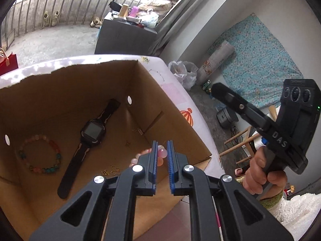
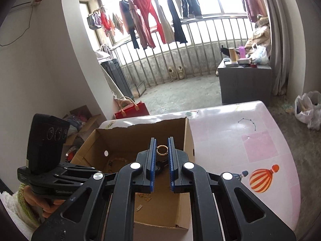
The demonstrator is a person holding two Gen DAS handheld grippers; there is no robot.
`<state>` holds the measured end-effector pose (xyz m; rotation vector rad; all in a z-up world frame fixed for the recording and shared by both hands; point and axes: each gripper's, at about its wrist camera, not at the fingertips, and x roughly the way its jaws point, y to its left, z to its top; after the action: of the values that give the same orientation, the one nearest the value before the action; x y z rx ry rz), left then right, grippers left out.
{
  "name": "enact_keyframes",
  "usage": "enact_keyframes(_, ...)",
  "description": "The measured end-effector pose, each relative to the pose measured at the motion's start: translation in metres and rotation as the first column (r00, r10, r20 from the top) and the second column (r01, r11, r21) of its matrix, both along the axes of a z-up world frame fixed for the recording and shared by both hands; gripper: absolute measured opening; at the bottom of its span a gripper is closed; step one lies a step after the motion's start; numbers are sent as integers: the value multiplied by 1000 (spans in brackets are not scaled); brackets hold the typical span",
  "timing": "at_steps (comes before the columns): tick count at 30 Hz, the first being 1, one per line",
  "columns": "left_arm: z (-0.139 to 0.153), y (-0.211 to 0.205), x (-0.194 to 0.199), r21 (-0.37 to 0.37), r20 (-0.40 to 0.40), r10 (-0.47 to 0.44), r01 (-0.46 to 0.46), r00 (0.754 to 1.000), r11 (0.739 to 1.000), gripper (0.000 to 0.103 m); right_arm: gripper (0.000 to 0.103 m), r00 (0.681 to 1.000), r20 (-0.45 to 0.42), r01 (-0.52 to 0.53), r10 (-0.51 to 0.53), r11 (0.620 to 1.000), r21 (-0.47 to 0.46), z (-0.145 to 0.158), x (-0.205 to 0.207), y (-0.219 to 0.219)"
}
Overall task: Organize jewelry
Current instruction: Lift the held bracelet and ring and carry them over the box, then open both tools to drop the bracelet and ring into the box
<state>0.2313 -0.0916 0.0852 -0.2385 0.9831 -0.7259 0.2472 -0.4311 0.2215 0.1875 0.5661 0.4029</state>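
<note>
Glossy pink table (image 2: 230,132) carries a torn cardboard box (image 1: 170,120) where the left view alone shows a black watch (image 1: 92,134) and round multicoloured bead bracelet (image 1: 40,154), the left gripper (image 1: 162,150) pinching smooth pink beads (image 1: 162,153) over it, while the right gripper (image 2: 162,146) pinches a thin gold ring (image 2: 162,150).
</note>
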Motion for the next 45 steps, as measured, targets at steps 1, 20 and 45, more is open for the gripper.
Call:
enact_keyframes(1,-5,-5,6,13,-17,-2,2,1000,1000,9,9,1000,-2,3,-3,1000,4,-1,2,-2)
enact_keyframes(20,-11,17,15,4,-109,69,-69,992,998,23,9,997,-71,29,-24,997,70,-8,22,-21)
enact_keyframes(45,3,202,-79,34,113,573,-580,812,814,54,10,711,-642,-546,287,800,-248,-77,100,136)
